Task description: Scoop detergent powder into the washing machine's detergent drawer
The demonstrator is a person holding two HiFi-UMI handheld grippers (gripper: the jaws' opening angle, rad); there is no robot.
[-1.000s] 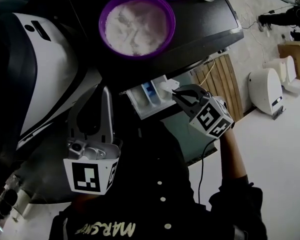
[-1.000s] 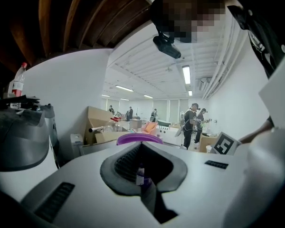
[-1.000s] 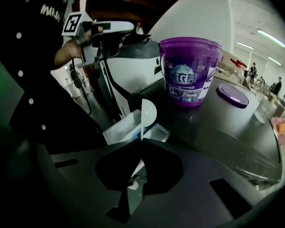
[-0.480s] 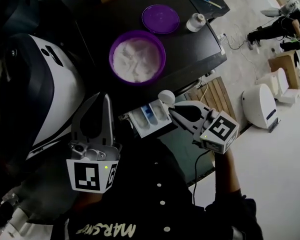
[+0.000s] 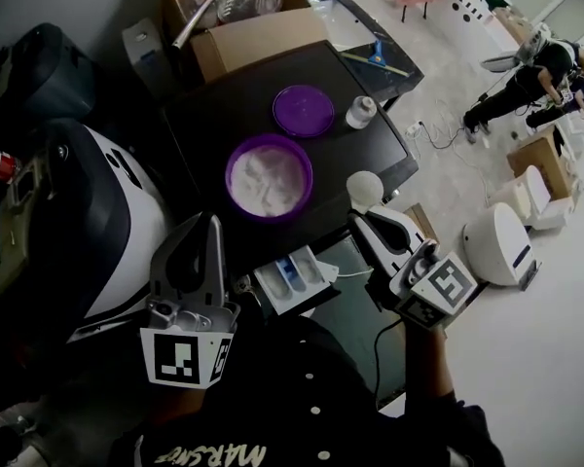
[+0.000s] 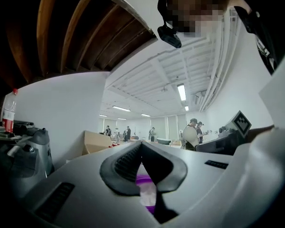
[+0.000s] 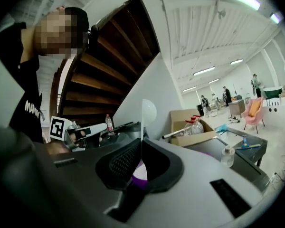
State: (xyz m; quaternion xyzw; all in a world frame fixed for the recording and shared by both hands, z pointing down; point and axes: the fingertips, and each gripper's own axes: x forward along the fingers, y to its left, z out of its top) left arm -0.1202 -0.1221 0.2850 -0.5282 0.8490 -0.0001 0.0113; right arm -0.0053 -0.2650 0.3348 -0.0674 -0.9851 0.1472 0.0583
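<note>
**Scoop held aloft between tub and drawer; powder not yet seen delivered.**

The right gripper (image 5: 363,224) is clamped on the thin handle of the white scoop (image 5: 364,189). The scoop's bowl is raised near the machine's front edge, to the right of the purple powder tub (image 5: 269,176) and up and right of the open detergent drawer (image 5: 294,275). The left gripper (image 5: 206,224) is closed with nothing in it, left of the drawer. Whether the scoop is loaded cannot be determined. It is judged that the slim handle could pivot in the jaws and powder be spilled on the machine top. As the drawer compartments look narrow, a misaligned tip would miss.
</note>
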